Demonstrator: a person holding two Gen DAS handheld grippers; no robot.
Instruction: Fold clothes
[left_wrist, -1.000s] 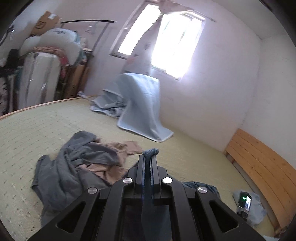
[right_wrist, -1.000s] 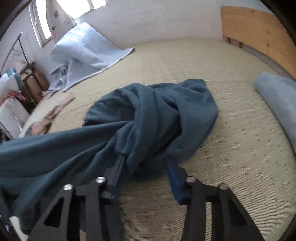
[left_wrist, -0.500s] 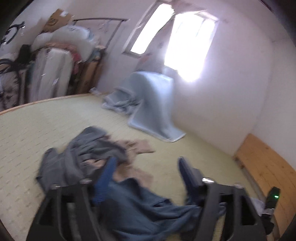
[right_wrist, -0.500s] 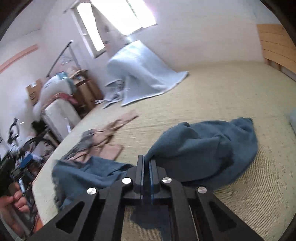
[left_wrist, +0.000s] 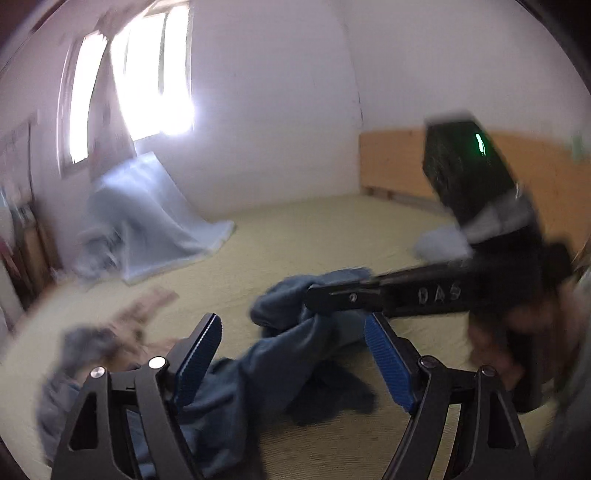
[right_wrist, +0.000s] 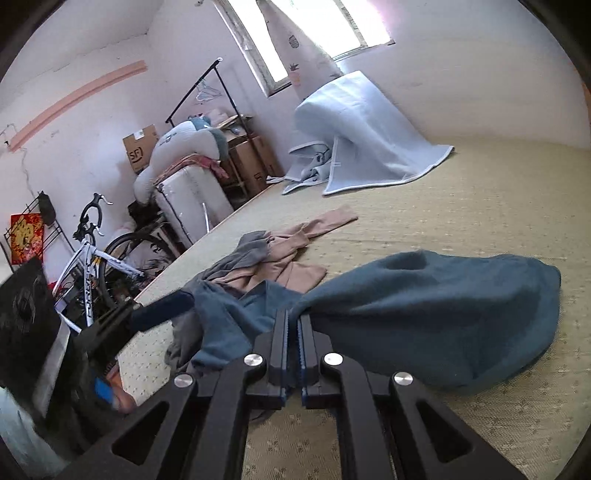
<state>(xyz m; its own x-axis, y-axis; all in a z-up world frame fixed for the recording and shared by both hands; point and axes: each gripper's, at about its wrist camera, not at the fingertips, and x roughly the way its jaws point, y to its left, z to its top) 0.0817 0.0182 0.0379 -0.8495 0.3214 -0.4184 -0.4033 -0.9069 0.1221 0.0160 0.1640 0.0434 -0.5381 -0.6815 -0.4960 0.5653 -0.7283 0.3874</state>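
The right gripper is clamped on a fold of the blue garment, which spreads ahead and to its right across the mat. The left gripper has its jaws apart, with blurred blue cloth lying between and below them. Beyond the right gripper's tips, to the left, lie a tan garment and a grey garment, touching each other.
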